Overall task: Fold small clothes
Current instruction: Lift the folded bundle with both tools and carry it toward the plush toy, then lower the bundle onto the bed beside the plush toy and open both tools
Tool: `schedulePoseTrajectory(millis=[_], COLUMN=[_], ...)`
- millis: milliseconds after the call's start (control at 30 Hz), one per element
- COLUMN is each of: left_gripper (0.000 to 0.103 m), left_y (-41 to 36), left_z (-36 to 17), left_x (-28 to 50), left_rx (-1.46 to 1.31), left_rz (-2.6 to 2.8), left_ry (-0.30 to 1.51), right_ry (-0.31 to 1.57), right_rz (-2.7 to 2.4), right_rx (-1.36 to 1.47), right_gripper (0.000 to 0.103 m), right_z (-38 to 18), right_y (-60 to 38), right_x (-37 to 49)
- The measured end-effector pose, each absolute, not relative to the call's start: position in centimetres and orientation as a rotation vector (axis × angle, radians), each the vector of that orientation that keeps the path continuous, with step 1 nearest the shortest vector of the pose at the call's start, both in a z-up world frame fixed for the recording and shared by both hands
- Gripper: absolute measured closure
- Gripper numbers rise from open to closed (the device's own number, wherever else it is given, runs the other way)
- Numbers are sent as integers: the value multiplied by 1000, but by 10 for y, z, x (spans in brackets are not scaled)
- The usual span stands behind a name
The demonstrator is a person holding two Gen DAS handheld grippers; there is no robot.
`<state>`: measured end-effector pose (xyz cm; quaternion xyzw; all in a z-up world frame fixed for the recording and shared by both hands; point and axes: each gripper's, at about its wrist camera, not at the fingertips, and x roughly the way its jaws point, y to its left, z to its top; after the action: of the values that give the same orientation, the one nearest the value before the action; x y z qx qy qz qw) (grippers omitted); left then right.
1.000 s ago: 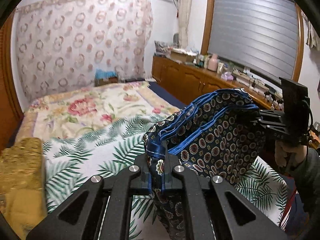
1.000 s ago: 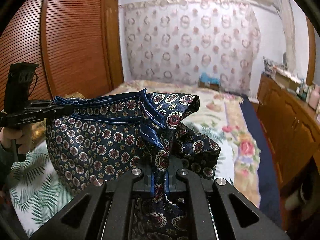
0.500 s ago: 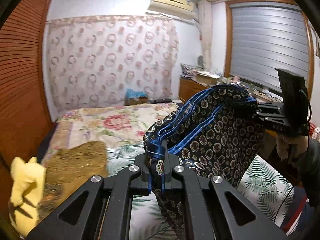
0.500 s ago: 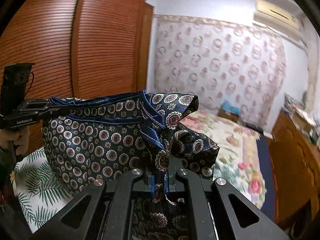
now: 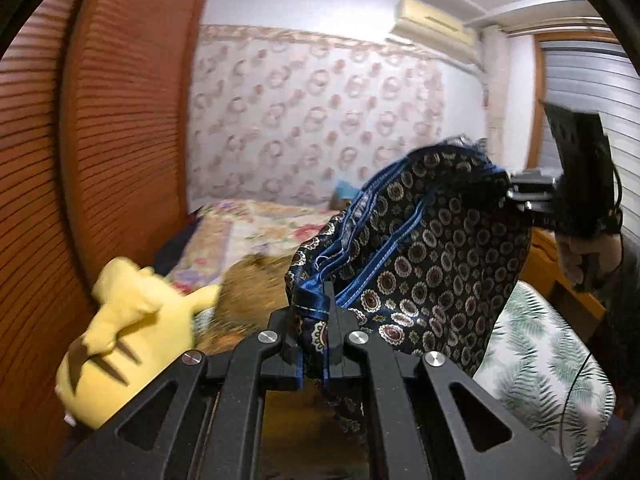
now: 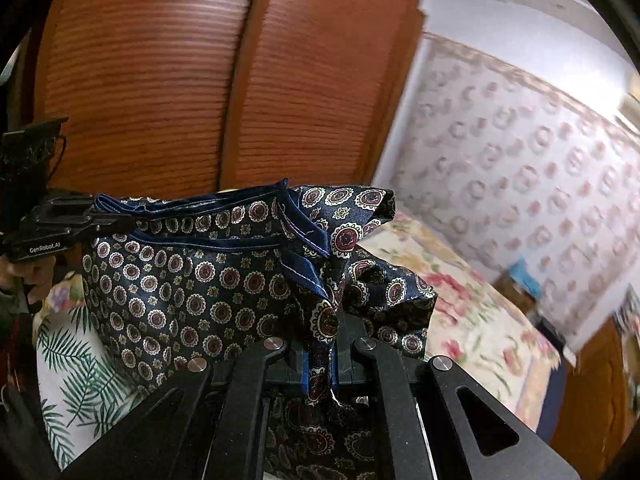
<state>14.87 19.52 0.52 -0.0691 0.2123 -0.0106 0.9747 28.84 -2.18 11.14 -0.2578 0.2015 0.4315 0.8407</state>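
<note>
Clearly "GenRobot.AI" on left tool (image 6: 100, 216), clamping patterned shorts (image 6: 192, 288).

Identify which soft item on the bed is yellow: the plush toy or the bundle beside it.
The plush toy, bright yellow with brown stripes; the bundle beside it is golden-brown.

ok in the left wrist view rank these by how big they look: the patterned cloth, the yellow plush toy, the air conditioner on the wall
1. Patterned cloth, largest.
2. Yellow plush toy, though it sits close to the camera, so its true size is unsure.
3. Air conditioner, smallest as seen, but it is far off on the wall.
</note>
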Motion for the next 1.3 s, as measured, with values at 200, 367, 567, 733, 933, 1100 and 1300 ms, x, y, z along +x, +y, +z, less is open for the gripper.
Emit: schedulePoseTrajectory(millis=[200,367,567,733,933,1100,1300], left_gripper=[97,97,97,97,92,72,22], left_y=[227,237,244,248,248,250,253], left_z=[-32,-57,-73,-81,-78,-75,-68], left_x=[142,139,132,134,138,136,132], left_rx=[-169,-206,-237,-253,-254,-253,-238], left_rz=[70,128,164,178,189,200,191], left_ry=[484,525,545,564,567,562,541], right_ry=[461,484,548,518,562,665,742], right_rz=[988,1043,1040,994,961,962,972], right_rx=[-638,-672,-632,-546,-481,-487,-458], right_gripper=[97,96,80,36,33,33,33], right_z=[88,70,55,59,42,6,-30], right_y=[18,54,65,44,-14,-36,-34], right_x=[325,355,382,390,383,389,409])
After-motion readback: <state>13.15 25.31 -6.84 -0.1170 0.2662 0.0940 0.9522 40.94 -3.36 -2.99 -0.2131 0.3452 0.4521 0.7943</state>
